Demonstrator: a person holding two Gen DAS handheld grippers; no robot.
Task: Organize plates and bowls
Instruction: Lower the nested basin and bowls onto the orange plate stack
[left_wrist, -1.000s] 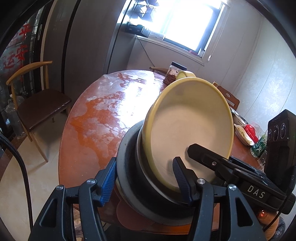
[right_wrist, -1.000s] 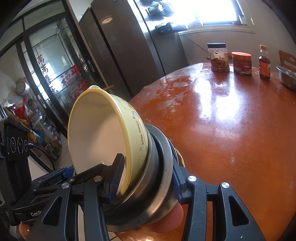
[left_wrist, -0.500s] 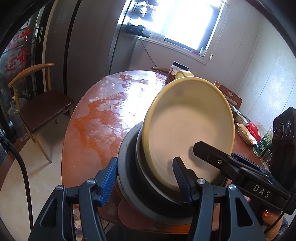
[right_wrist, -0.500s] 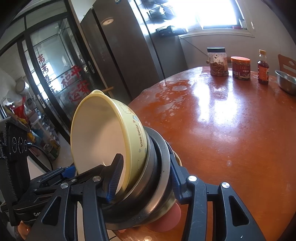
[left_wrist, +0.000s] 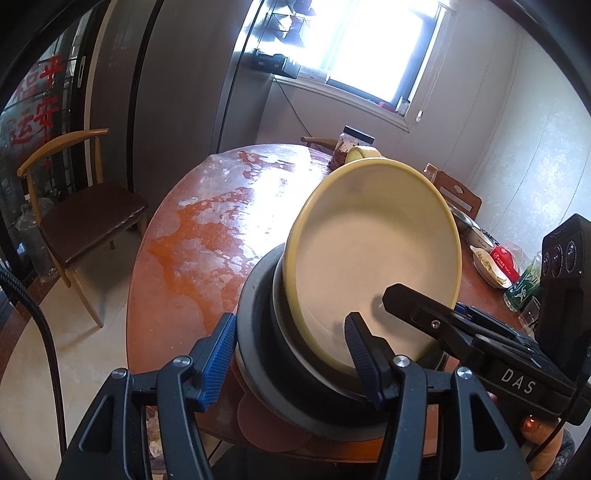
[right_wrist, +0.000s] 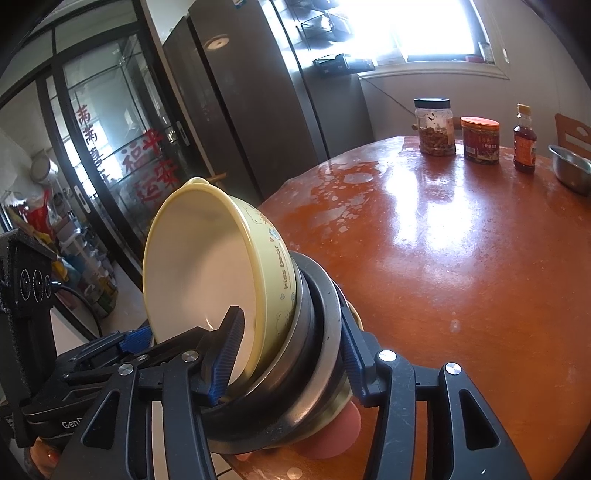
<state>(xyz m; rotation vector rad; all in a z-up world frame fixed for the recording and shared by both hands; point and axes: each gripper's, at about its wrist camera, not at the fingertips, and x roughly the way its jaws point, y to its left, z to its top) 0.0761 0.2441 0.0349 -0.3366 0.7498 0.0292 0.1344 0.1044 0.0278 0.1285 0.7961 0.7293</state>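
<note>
At the far left of the left wrist view, a wooden chair (left_wrist: 86, 218) is standing on the pale floor beside the round, reddish bench (left_wrist: 207, 236). The left tool (left_wrist: 291, 347) is straddling a tilted stack at the bench's near edge: its left pad is lying against the outside of the dark outer bowl (left_wrist: 258, 332), and its right pad is sitting inside the yellow bowl (left_wrist: 373, 251), so it is clenching the near walls of both bowls together. The yellow bowl is nesting in the dark one, its mouth tipped up toward the camera. A flat reddish-brown plate (left_wrist: 269, 428) is poking out from under the stack. Farther right, the other tool's black finger is reaching into the yellow bowl over its rim.

In the right wrist view, the right tool (right_wrist: 291, 343) is straddling the same stack from the opposite side, one pad inside the yellow bowl (right_wrist: 207, 266) (its side reads "kiss bear") and the other against the metal outer bowl (right_wrist: 317, 343). Its jaws are opening, with the bowls' walls between them, and the pads are looking as if they are touching those walls. Across the bench (right_wrist: 461, 258), well apart from the stack, a black-lidded jar (right_wrist: 436, 127), a red-lidded jar (right_wrist: 480, 139), a small bottle (right_wrist: 524, 142) and a steel bowl (right_wrist: 570, 168) are standing in a row below the window.
</note>
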